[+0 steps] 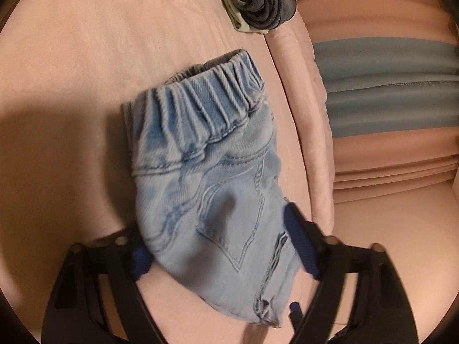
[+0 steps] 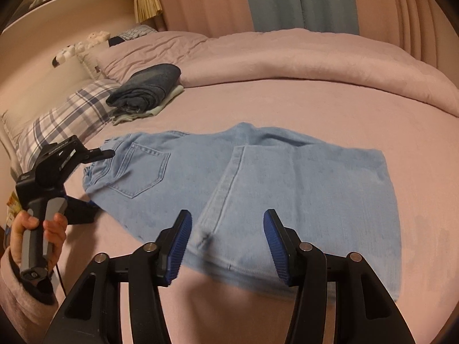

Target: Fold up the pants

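Light blue jeans (image 2: pixel 258 189) lie on the pink bed sheet (image 2: pixel 301 109), legs folded over toward the right and back pocket up. My left gripper (image 1: pixel 221 252) is at the waist end (image 1: pixel 206 109). The bunched denim fills the gap between its blue pads (image 1: pixel 301 240) and touches both. In the right wrist view the left gripper (image 2: pixel 96 180) straddles the elastic waistband, held by a person's hand (image 2: pixel 43 229). My right gripper (image 2: pixel 228 246) hovers open over the near edge of the folded legs, and its pads are clear of the cloth.
A stack of folded dark clothes (image 2: pixel 146 89) sits at the back left, also in the left wrist view (image 1: pixel 258 3). A plaid pillow (image 2: pixel 63 123) lies left of it. A bunched pink duvet (image 2: pixel 287 57) runs along the far side, with curtains behind.
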